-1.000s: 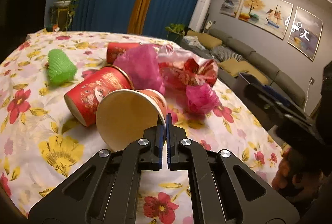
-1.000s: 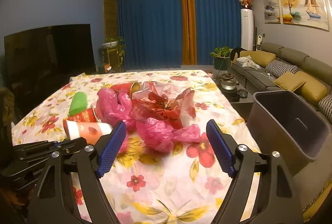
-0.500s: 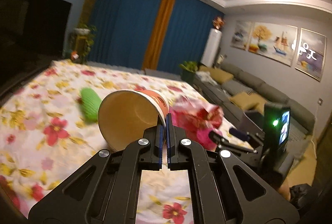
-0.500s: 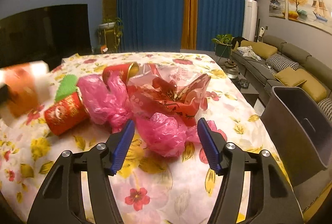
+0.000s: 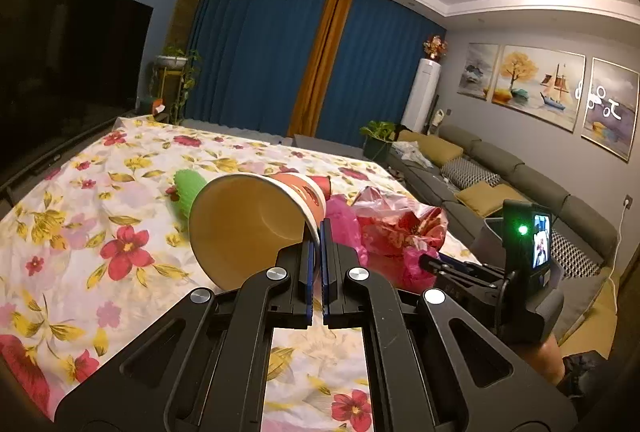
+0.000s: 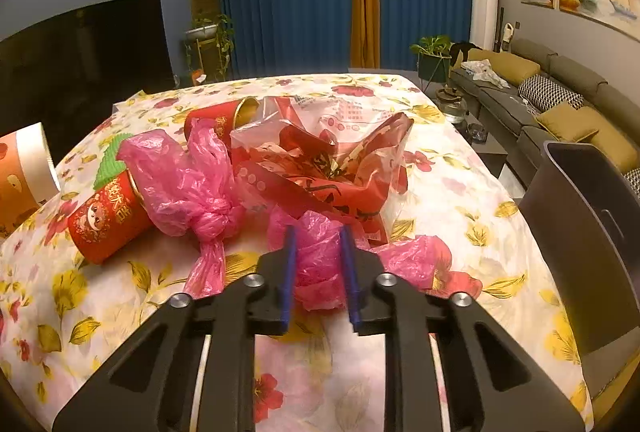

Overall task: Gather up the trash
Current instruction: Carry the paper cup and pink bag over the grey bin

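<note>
My left gripper [image 5: 320,229] is shut on the rim of a paper cup [image 5: 244,228], orange outside and tan inside, held on its side above the floral tablecloth [image 5: 80,216]. The same cup [image 6: 24,168] shows at the left edge of the right wrist view. My right gripper [image 6: 318,232] is low over the table, and its jaws are closing on a crumpled pink plastic bag [image 6: 320,268] that fills the gap between the blue pads. From the left wrist view, the right gripper [image 5: 426,261] reaches into the trash pile.
A knotted pink bag [image 6: 188,184], two red cups [image 6: 108,224] [image 6: 224,116], a red-printed clear bag [image 6: 328,160] and a green ribbed piece [image 6: 110,160] lie on the table. A dark bin [image 6: 588,232] stands at the table's right edge, and a sofa [image 6: 560,104] is beyond it.
My left gripper has lifted the paper cup off the table and tipped upward. My right gripper has moved forward and down onto the pink bag, and its jaws have narrowed around it.
</note>
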